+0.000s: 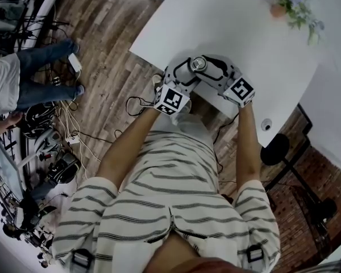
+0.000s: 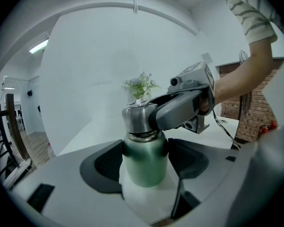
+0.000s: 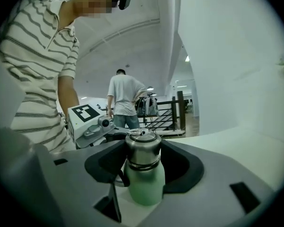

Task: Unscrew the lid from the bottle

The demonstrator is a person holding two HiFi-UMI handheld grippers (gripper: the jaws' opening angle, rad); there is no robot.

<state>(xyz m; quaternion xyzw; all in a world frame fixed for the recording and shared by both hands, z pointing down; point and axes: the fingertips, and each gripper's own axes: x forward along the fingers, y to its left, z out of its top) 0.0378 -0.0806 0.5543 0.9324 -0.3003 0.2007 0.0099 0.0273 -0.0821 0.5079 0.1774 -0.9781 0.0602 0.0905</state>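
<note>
Presently, head view: the steel lid [image 1: 199, 63] shows from above between both grippers, at the near edge of the table [image 1: 227, 21].

Left gripper view: the left gripper [image 2: 144, 157] is clenched on the green bottle [image 2: 143, 169], which is upright with pads touching both sides of its body.

Right gripper view: the right gripper [image 3: 143, 161] grasps the lid, which sits squarely between its fingers [image 3: 182, 167].

Risk, as judged: the smooth steel may slip in the right fingers. Or the body may spin in the left grip, leaving the thread unturned.

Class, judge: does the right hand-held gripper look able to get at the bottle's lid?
Likely yes: the steel lid sits between the pads of the right hand-held gripper, nothing blocking, while the left hand-held gripper clamps the green bottle.
</note>
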